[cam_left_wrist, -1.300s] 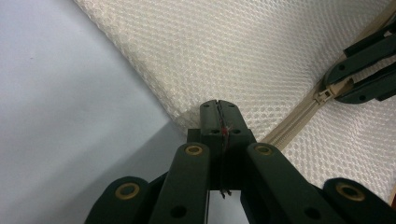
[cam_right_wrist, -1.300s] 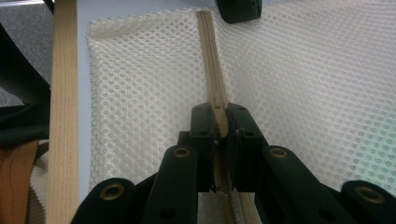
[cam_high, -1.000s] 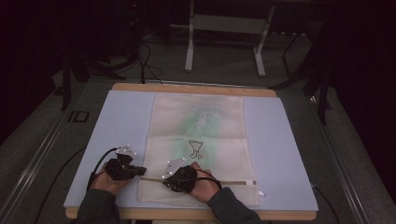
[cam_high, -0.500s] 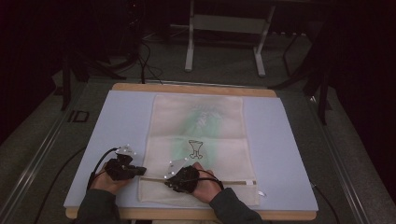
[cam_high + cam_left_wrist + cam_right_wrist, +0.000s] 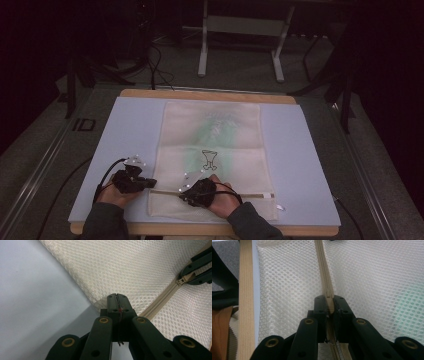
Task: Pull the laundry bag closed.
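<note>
Nothing has moved: our left gripper (image 5: pixel 117 298) pins the mesh bag (image 5: pixel 212 150) corner while our right gripper (image 5: pixel 329 305) pinches the zipper pull (image 5: pixel 329 298), ready to slide it

Wooden table (image 5: pixel 210 94), blue mat (image 5: pixel 310 165), mesh bag (image 5: pixel 215 145) flat on it

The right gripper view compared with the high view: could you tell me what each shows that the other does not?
Right gripper view: the right gripper shut on the zipper pull, and the bag's mesh weave. High view: the whole table, the goblet print, both hands, and the left gripper at the bag's left edge. Both: the mesh bag and its zipper.
</note>
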### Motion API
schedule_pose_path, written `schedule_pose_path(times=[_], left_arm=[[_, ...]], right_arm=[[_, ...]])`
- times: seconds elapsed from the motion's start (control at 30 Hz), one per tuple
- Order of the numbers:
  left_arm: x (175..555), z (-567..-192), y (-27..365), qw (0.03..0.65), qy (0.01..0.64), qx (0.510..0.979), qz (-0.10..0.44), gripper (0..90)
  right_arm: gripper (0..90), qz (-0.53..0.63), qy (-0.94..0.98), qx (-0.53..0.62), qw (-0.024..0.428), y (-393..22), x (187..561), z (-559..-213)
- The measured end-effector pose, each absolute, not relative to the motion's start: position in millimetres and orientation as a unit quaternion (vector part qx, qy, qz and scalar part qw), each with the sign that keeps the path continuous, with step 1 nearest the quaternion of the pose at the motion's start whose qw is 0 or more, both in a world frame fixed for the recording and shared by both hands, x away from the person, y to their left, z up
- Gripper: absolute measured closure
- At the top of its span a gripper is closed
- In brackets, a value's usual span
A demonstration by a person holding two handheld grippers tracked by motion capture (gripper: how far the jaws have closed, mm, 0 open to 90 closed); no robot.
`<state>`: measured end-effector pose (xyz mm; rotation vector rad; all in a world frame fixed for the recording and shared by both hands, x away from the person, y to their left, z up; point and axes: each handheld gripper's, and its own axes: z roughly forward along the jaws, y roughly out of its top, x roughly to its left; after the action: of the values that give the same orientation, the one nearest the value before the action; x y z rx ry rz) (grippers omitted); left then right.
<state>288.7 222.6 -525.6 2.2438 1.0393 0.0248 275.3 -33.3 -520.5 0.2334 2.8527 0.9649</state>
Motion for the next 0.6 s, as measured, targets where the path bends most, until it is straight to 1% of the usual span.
schedule_pose_path(times=[0.6], left_arm=[[288.7,-525.6,222.7,0.328,0.397,0.857,0.009,89.8]], right_arm=[[82.2,0.307,0.946,0.073,0.070,-35.5,271.0,-516.8]])
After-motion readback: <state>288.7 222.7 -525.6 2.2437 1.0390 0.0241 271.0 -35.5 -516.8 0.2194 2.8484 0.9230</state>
